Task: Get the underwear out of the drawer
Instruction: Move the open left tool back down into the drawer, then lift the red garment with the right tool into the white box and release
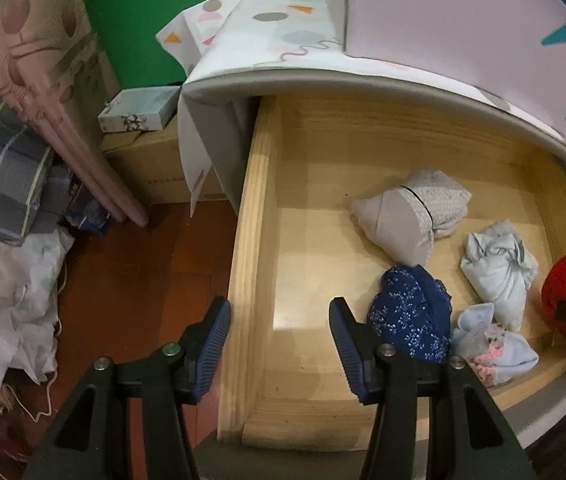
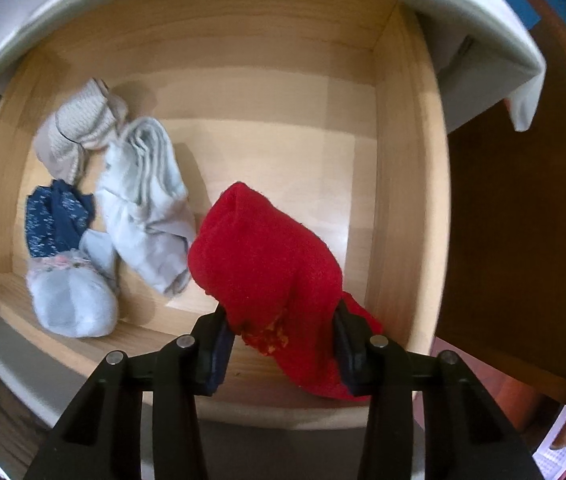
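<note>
The pale wooden drawer (image 1: 249, 240) stands pulled out, with several bundled garments in it. My right gripper (image 2: 281, 320) is shut on a red garment (image 2: 267, 248) and holds it just above the drawer's front right corner. The left wrist view shows that red garment (image 1: 563, 292) at the far right edge. Left in the drawer are a blue floral piece (image 1: 411, 316), a light blue piece (image 1: 499, 264), a beige and grey bundle (image 1: 411, 208) and a pale blue piece with pink trim (image 1: 491, 348). My left gripper (image 1: 279, 312) is open over the drawer's left wall, with nothing in it.
A patterned cloth (image 1: 267, 40) covers the cabinet top above the drawer. A cardboard box (image 1: 151, 168) and folded bedding (image 1: 3, 168) sit on the brown floor (image 1: 131, 272) to the left. A brown wooden panel (image 2: 523, 220) stands right of the drawer.
</note>
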Available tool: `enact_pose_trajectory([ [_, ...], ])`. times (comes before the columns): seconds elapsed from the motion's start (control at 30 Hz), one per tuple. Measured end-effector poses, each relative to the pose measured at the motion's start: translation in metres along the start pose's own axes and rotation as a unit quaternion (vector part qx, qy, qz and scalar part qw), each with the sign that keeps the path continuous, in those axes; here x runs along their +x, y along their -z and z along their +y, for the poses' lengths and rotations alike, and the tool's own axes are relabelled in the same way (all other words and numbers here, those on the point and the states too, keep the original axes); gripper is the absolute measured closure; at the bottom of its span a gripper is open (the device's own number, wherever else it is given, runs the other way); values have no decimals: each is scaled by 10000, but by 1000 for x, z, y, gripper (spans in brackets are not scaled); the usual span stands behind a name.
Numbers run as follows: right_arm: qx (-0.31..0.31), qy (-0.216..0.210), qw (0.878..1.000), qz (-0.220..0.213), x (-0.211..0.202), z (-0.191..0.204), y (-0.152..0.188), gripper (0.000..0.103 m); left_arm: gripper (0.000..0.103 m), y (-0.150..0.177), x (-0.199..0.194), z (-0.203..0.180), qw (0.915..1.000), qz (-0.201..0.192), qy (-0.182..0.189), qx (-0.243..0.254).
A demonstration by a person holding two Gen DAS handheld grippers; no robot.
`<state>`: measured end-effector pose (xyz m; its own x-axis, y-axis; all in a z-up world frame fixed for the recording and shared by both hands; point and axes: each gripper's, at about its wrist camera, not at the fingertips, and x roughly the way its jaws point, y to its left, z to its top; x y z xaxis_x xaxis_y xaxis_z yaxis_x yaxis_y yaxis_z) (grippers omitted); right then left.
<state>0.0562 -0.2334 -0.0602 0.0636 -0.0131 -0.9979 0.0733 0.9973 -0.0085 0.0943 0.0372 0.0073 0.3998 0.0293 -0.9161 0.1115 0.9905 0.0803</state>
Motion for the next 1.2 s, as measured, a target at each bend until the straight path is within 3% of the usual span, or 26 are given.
enact_pose_trajectory([
  [0.4, -205, -80, 9989, -417, -80, -2, -6, 63, 50, 3, -6, 7, 9995, -230, 12, -214],
  [0.8, -314, -58, 9927, -1162, -179, -2, -24, 63, 50, 5, -12, -3, 9993, -357, -115, -30],
  [1.0, -183, -90, 9864, -1632, -221, -1, -51, 63, 50, 6, -11, -4, 9992, -375, -118, -18],
  [1.2, -88, 207, 9807, -1942, -242, 0, -92, 63, 50, 6, -11, -6, 9992, -372, -117, 24],
])
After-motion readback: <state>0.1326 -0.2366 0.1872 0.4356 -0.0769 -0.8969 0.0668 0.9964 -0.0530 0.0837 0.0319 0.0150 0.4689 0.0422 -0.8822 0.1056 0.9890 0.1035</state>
